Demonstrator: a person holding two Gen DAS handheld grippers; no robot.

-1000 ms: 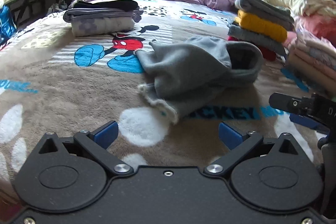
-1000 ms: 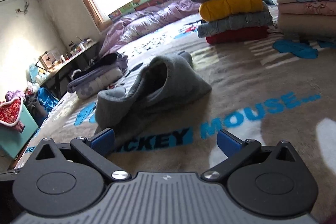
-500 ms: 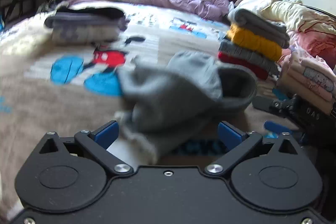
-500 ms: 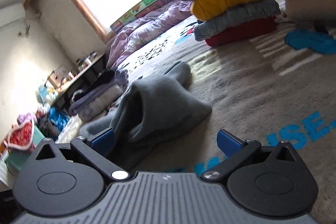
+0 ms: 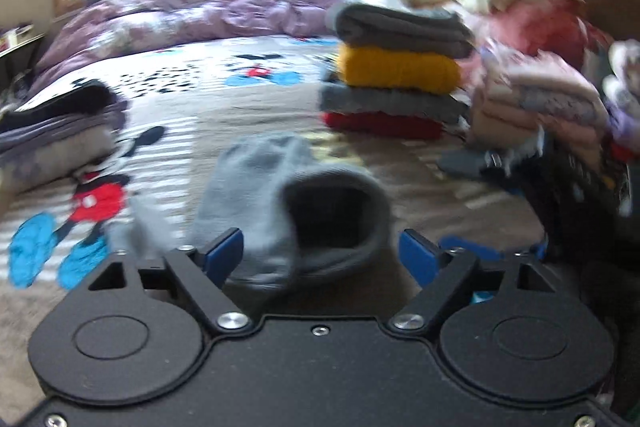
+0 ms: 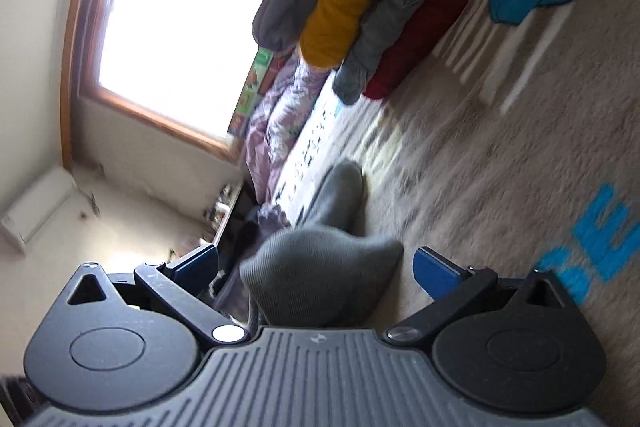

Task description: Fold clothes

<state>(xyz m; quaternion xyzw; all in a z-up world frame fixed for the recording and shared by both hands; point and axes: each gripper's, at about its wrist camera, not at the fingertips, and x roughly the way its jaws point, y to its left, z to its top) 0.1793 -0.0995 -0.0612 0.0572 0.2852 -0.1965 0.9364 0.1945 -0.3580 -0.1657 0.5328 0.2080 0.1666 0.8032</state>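
Note:
A crumpled grey garment [image 5: 280, 203] lies on the Mickey Mouse blanket [image 5: 180, 115] in the middle of the bed. My left gripper [image 5: 320, 255] is open, with the garment's open cuff between its blue pads. My right gripper [image 6: 316, 267] is open and rolled sideways, with a fold of the same garment [image 6: 320, 275] between its pads. In the left wrist view the right gripper's dark body [image 5: 568, 195] shows blurred at the right.
A stack of folded grey, yellow and red clothes [image 5: 396, 75] stands beyond the garment, also in the right wrist view [image 6: 360, 7]. Pink folded clothes [image 5: 536, 107] sit to its right. A dark folded pile [image 5: 52, 131] lies at left. A purple duvet [image 5: 180, 19] lies at the back.
Both grippers have moved forward onto the grey garment, so it now sits between each pair of pads. The right gripper has rolled sideways. Both stay open.

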